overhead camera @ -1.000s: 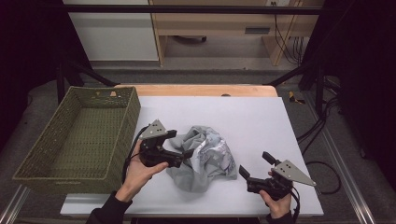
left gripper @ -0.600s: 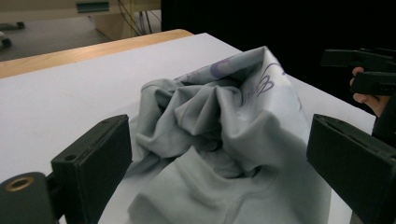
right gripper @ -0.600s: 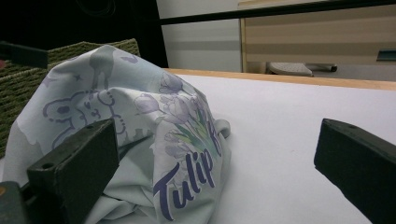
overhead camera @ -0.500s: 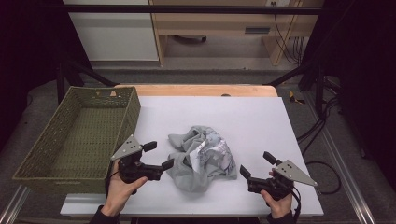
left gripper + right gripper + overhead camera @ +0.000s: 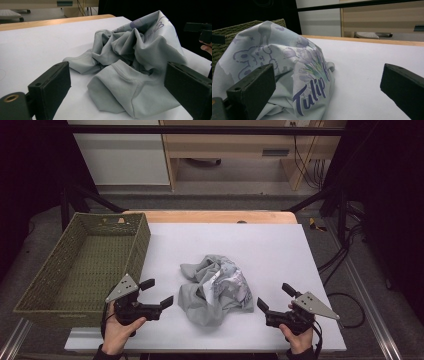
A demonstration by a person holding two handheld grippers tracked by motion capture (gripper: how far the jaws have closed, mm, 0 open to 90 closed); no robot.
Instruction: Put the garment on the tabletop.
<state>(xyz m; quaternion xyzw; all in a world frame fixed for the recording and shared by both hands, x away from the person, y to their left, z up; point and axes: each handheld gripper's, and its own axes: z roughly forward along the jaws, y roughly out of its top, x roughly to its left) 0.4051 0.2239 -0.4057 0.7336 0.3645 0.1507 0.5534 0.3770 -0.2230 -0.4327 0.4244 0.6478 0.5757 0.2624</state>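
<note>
one crumpled grey t-shirt (image 5: pixel 215 289), heaped near the front middle of the white table (image 5: pixel 280 250), printed with purple tulips, a koala outline and the word "tulip" on the side seen in the right gripper view (image 5: pixel 287 75); plain grey folds and a hem on the side seen in the left gripper view (image 5: pixel 130 72). one olive woven basket (image 5: pixel 82 265), rectangular, standing at the table's left edge, just beside the cloth-covered top. two handheld grippers, one per hand. left gripper (image 5: pixel 157 292) low at the front left, between basket and shirt, jaws spread wide and pointed at the shirt, holding nothing, close to the fabric but apart from it. right gripper (image 5: pixel 275 296) low at the front right, jaws likewise wide apart and empty, aimed at the shirt's printed side, not touching it. white surface edged at the back by a bare wooden strip (image 5: pixel 210 216). beyond, a grey floor, a white cabinet (image 5: pixel 120 155), a pale wooden bench (image 5: pixel 240 145) and cables (image 5: pixel 305 150) in a dark-curtained room.
</note>
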